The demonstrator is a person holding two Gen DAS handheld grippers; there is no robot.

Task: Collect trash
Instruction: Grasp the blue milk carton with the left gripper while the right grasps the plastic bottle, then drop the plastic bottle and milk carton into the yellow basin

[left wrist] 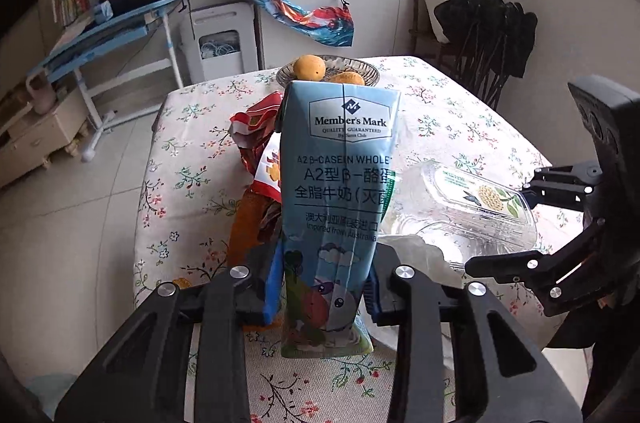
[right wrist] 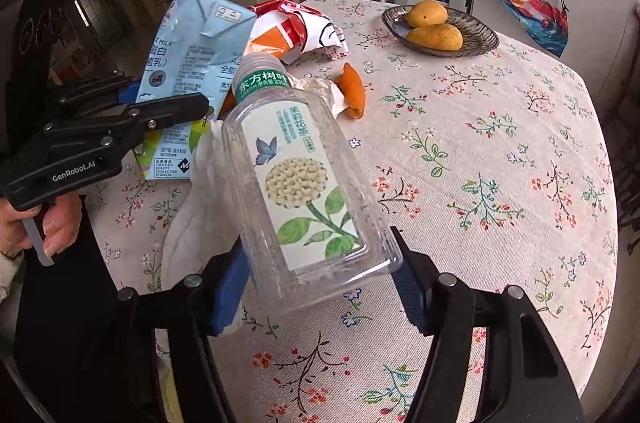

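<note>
Both grippers are clamped on trash above the flowered tablecloth [right wrist: 500,151]. Left gripper [left wrist: 322,293] has its blue pads pressed on the lower sides of an upright blue milk carton [left wrist: 338,159], lifted off the cloth. Right gripper [right wrist: 320,287] pinches the base of a clear plastic bottle [right wrist: 296,175], which tilts away from it, green cap end farthest. Just beyond the carton lies a crumpled red snack wrapper [right wrist: 296,27]; white tissue [right wrist: 200,215] sits under the bottle, orange peel [right wrist: 352,91] past its cap. Farther off, a glass dish [right wrist: 476,43] holds two mangoes [right wrist: 434,37].
</note>
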